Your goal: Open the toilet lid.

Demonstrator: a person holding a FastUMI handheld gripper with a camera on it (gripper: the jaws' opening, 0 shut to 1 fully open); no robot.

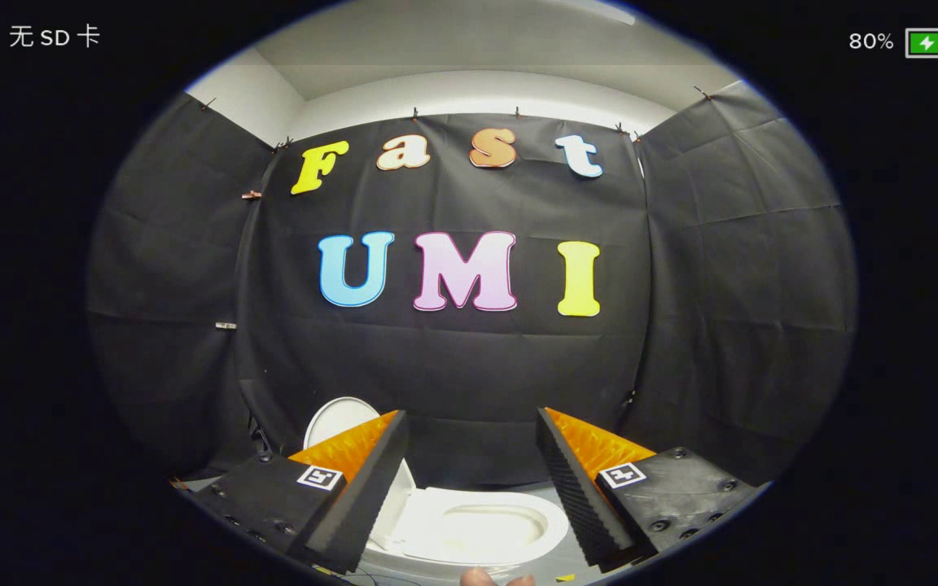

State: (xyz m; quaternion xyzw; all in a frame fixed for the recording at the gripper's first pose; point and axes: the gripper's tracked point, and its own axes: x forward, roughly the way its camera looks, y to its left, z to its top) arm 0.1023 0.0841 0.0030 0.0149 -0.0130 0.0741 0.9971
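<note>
A white toilet [477,529] sits low on the floor, between and beyond my fingers. Its lid [340,422] stands raised, leaning toward the black cloth wall behind the left finger, and the seat ring and bowl lie exposed. My gripper [473,472] hovers above the toilet, open wide, with nothing between its fingers. The left finger [363,496] hides the lid's lower part and hinge.
Black cloth walls close in the booth on the back and both sides. A person's fingertips [495,578] show just below the bowl. A grey floor [567,561] surrounds the toilet.
</note>
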